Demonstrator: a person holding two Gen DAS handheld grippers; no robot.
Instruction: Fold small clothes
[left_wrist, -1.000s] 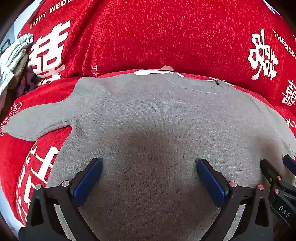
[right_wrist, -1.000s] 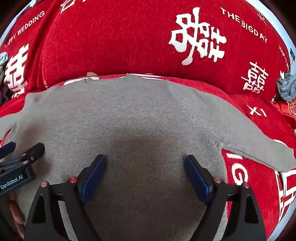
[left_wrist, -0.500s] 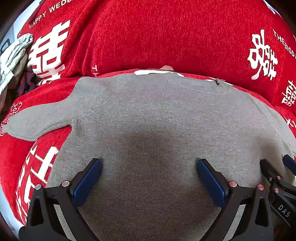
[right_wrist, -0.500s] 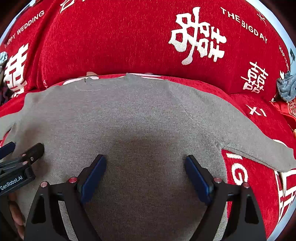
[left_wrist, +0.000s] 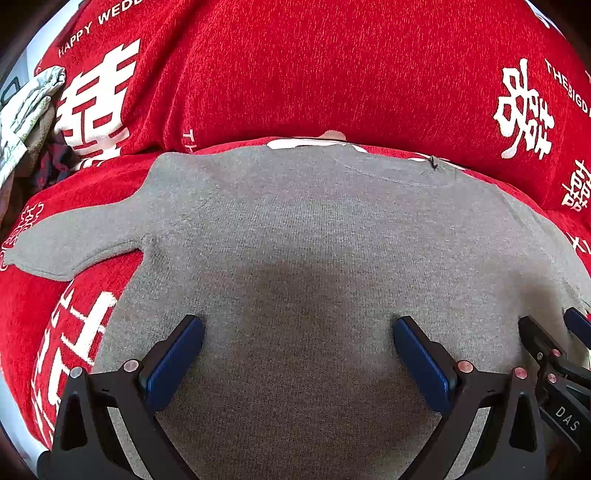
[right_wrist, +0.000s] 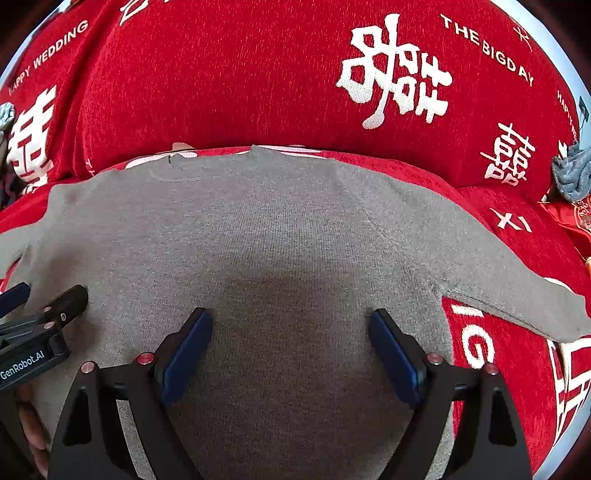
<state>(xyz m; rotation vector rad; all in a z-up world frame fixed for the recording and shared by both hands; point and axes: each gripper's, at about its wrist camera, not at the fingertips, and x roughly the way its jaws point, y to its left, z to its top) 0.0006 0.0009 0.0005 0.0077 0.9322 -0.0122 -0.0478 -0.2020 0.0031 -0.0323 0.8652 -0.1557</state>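
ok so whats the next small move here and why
Probably close both tools on the hem. The grey sweater lies flat on the red cover, sleeves spread out, unfolded. The left tool and right tool hang open over its lower body, holding nothing.
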